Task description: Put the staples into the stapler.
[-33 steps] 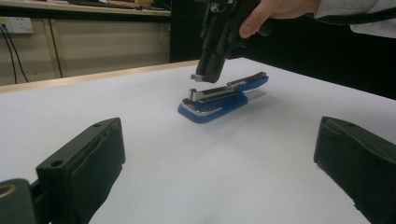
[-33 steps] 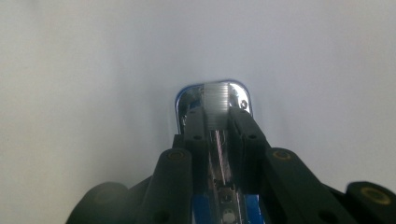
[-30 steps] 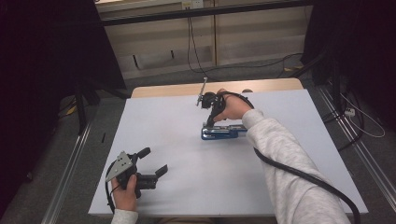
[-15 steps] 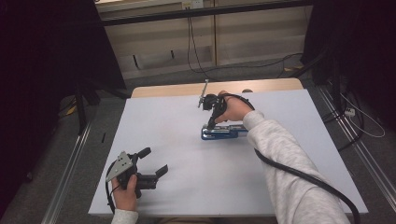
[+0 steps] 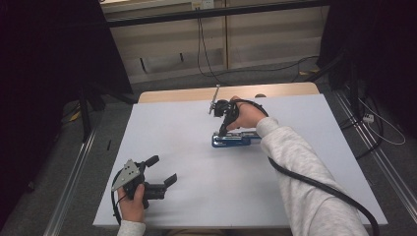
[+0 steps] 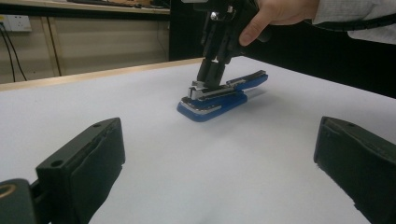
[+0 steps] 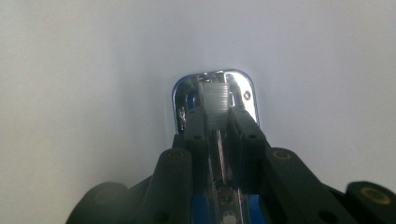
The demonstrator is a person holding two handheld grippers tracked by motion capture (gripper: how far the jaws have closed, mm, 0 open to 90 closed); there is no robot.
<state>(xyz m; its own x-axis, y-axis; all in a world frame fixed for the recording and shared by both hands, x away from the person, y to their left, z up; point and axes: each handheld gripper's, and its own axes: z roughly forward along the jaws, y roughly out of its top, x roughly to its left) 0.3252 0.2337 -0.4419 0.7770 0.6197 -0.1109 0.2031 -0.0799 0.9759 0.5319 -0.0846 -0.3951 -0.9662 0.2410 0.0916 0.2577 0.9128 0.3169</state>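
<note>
I am watching the right tongs (image 5: 222,132) pressing down, jaws drawn narrow, onto the chrome metal front of the blue plastic stapler (image 5: 235,139), which is lying on the white surface (image 5: 196,147) a little toward two o'clock from centre. In the right gripper view the two jaws are sitting either side of the staple channel (image 7: 218,105), though I cannot tell whether they are truly pinching it or only touching. The left tongs (image 5: 160,173) are waiting wide apart and holding nothing near seven o'clock. My worry is a slip: I am judging that chrome to be slick, so an off-centre push could be tipping or skating the stapler sideways, with nothing bracing it.
</note>
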